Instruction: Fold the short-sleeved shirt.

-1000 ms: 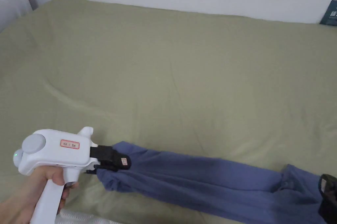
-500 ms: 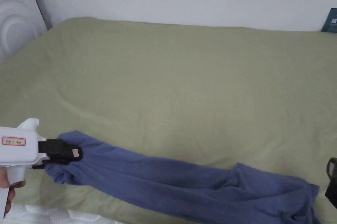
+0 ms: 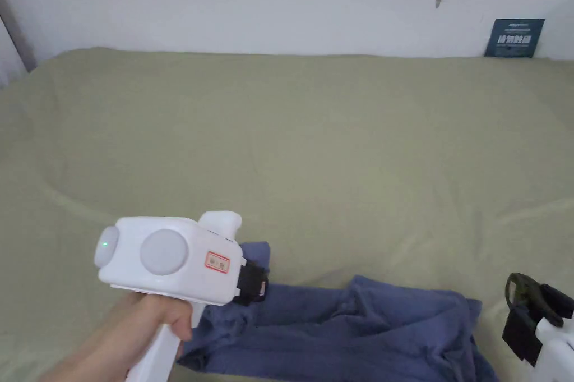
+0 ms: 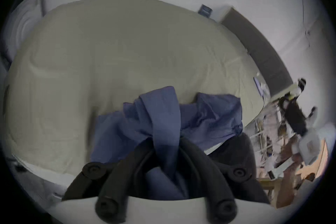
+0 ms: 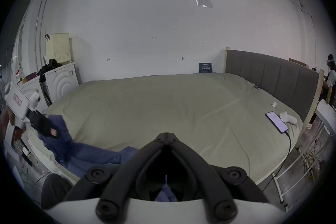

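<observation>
The left gripper [image 3: 253,286], sitting lower left in the head view, had both jaws clamped on a bunched end of the blue shirt [image 3: 359,332]. In the left gripper view you could see a band of that shirt [image 4: 163,118] pinched right between the black jaws, with the rest spilling out behind it. The right gripper [image 3: 524,316] was down at the lower right edge of the head view, just beside the shirt's other end. In the right gripper view its jaw tips met together with nothing pinched between the tips [image 5: 166,134]; a scrap of blue showed low between the jaw arms. The shirt lay crumpled along the near edge of the olive-green bed [image 3: 314,142], bottom centre of the frame. A phone [image 5: 276,121] lay on the bed's far right side.
</observation>
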Action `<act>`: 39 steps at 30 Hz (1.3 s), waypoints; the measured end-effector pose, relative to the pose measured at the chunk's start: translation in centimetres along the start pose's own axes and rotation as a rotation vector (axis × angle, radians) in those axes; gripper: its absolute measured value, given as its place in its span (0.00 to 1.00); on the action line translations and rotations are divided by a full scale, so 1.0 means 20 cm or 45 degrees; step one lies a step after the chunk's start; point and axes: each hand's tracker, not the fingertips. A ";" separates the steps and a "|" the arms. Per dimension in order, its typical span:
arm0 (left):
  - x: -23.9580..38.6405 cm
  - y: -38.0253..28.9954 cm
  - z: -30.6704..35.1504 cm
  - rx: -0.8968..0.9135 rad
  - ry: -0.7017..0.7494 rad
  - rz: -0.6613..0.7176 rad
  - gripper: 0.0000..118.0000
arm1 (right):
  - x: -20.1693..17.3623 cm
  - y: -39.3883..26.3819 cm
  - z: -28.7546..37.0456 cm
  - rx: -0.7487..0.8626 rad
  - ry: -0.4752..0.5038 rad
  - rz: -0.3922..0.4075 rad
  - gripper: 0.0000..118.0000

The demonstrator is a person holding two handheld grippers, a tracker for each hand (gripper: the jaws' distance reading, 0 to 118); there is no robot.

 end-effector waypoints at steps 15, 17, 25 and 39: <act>-0.16 -0.06 -0.05 0.154 -0.211 0.207 0.03 | 0.06 -0.05 -0.03 -0.066 -0.022 -0.039 0.00; -0.22 -0.07 0.00 0.142 -0.208 0.250 0.00 | 0.04 -0.04 -0.05 -0.062 -0.011 -0.036 0.00; -0.06 -0.13 -0.39 -0.075 -0.411 0.337 0.00 | 0.00 -0.05 -0.08 -0.084 0.031 -0.035 0.00; -0.40 -0.12 0.02 0.109 -0.255 0.255 0.00 | -0.09 -0.05 -0.13 -0.113 0.040 0.010 0.00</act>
